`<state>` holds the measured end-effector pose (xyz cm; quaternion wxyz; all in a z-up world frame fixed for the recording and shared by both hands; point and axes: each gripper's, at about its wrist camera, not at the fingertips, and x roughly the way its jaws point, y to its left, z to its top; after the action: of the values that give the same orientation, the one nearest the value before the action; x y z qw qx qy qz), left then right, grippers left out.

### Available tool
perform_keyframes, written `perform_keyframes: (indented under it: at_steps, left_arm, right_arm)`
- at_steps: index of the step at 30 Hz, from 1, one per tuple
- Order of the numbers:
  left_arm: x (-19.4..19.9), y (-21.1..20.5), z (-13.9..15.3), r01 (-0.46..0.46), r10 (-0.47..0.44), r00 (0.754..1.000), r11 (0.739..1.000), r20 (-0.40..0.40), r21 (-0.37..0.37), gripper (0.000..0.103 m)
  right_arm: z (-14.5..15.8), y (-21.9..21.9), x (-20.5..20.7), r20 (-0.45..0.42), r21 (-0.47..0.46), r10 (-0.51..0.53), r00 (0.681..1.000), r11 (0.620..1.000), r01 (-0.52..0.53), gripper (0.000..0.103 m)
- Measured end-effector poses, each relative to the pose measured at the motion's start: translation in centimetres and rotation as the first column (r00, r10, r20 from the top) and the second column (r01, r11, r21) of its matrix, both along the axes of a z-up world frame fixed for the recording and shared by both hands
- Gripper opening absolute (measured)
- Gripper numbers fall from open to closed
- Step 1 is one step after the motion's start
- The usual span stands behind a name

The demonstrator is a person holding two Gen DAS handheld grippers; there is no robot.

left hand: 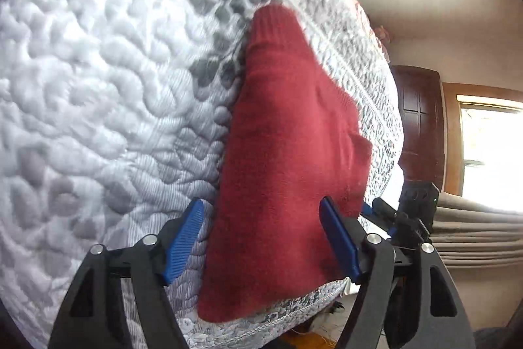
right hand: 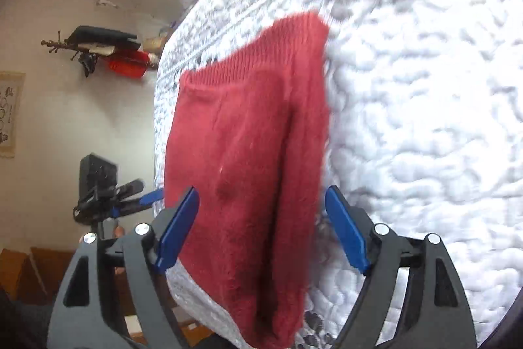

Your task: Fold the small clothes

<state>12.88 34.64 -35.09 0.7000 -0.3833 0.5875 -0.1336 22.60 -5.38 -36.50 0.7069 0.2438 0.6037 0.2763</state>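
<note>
Red knit garment [left hand: 284,152] lies folded on the white quilted mattress [left hand: 98,87], near its edge. Left gripper [left hand: 268,237] hovers over the near end with jaws spread wide, holding nothing. Right gripper [right hand: 261,228] likewise stands open over the garment [right hand: 248,152].

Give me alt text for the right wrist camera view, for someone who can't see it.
A red knitted garment lies folded on a white quilted mattress, with the right gripper open just in front of it, its blue fingers on either side. The left gripper shows at the left edge against a pale wall.
</note>
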Motion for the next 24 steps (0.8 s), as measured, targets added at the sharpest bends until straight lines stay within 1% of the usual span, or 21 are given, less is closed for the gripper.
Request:
perform_keyframes:
  at_steps: [1,2,3,5,6,7,9,10,11,12,13,14,16,18,19,20,21,22,23,24]
  left_arm:
    - [-0.7,0.0,1.5,-0.003,0.002,0.999,1.000,0.043,0.009,0.073]
    - [-1.2,-0.1,2.7,0.011,-0.011,0.996,1.000,0.084,-0.001,0.073]
    - [-1.7,-0.8,3.6,0.032,-0.029,0.993,0.999,0.116,-0.019,0.073]
    - [-2.0,-3.3,4.3,0.100,-0.089,0.985,0.992,0.148,-0.072,0.073]
    - [-1.8,-5.2,4.0,0.144,-0.129,0.980,0.985,0.150,-0.091,0.073]
    - [-1.5,-6.8,3.5,0.172,-0.157,0.978,0.980,0.140,-0.099,0.073]
    - [-1.8,-8.2,0.5,0.188,-0.180,0.981,0.975,0.075,-0.120,0.072]
    - [-1.9,-8.6,-1.2,0.184,-0.180,0.983,0.975,0.039,-0.125,0.072]
    - [-2.1,-8.7,-2.7,0.185,-0.184,0.983,0.975,0.014,-0.119,0.069]
    - [-2.2,-8.9,-3.8,0.183,-0.185,0.983,0.975,-0.008,-0.123,0.063]
    - [-2.7,-8.6,-4.3,0.173,-0.178,0.984,0.975,-0.021,-0.142,0.063]
    - [-2.9,-8.4,-4.5,0.163,-0.169,0.985,0.973,-0.028,-0.162,0.064]
    - [-3.1,-8.3,-3.5,0.155,-0.160,0.987,0.973,-0.016,-0.171,0.068]
    - [-3.6,-8.0,-2.0,0.155,-0.155,0.988,0.971,0.014,-0.180,0.072]
    - [-3.6,-7.9,-1.5,0.158,-0.155,0.987,0.971,0.028,-0.180,0.074]
    - [-3.6,-7.8,-1.1,0.158,-0.154,0.987,0.971,0.036,-0.177,0.075]
    - [-3.6,-7.6,-1.1,0.152,-0.148,0.988,0.973,0.034,-0.173,0.078]
    - [-3.5,-7.4,-1.3,0.137,-0.135,0.991,0.976,0.026,-0.166,0.079]
    - [-3.5,-6.9,-1.8,0.126,-0.125,0.992,0.979,0.016,-0.162,0.080]
    - [-3.6,-6.6,-2.5,0.116,-0.117,0.993,0.979,0.006,-0.168,0.080]
  right_arm:
    - [1.5,-0.6,0.5,0.050,-0.016,-0.024,0.998,1.000,0.025,0.070]
    - [2.5,-0.6,1.1,0.079,-0.004,-0.014,0.997,1.000,0.015,0.055]
    - [2.7,-0.9,2.0,0.083,0.014,0.009,0.996,1.000,-0.010,0.048]
    - [2.4,0.8,3.3,0.066,0.078,0.080,0.995,0.993,-0.085,0.026]
    - [1.5,1.6,4.0,0.043,0.095,0.112,0.993,0.989,-0.116,0.022]
    - [0.2,2.0,5.0,0.018,0.082,0.136,0.991,0.987,-0.137,0.016]
    - [-3.1,1.9,6.7,-0.043,0.036,0.129,0.991,0.991,-0.128,0.005]
    - [-4.2,3.0,6.4,-0.065,0.024,0.109,0.992,0.994,-0.108,0.000]
    - [-5.5,2.2,6.7,-0.091,0.046,0.085,0.992,0.996,-0.081,0.000]
    - [-6.3,1.4,6.1,-0.111,0.080,0.064,0.992,0.995,-0.056,0.000]
    - [-6.0,0.9,5.6,-0.114,0.095,0.051,0.992,0.995,-0.040,0.000]
    - [-5.1,0.7,4.7,-0.092,0.096,0.053,0.994,0.994,-0.044,0.002]
    - [-2.7,0.7,3.3,-0.059,0.129,0.072,0.996,0.990,-0.064,0.009]
    - [-0.1,0.7,0.8,-0.025,0.178,0.112,0.993,0.978,-0.106,0.009]
    - [0.7,1.2,-0.7,-0.019,0.200,0.140,0.990,0.971,-0.133,0.009]
    - [0.8,1.8,-2.3,-0.032,0.222,0.181,0.983,0.960,-0.170,0.009]
    - [0.7,2.6,-3.5,-0.044,0.217,0.221,0.974,0.954,-0.207,0.009]
    - [0.0,3.1,-4.8,-0.057,0.195,0.254,0.965,0.951,-0.239,0.009]
    - [-1.0,3.1,-5.4,-0.084,0.183,0.257,0.963,0.954,-0.239,0.009]
    - [-2.7,2.4,-5.8,-0.128,0.184,0.229,0.965,0.961,-0.204,0.006]
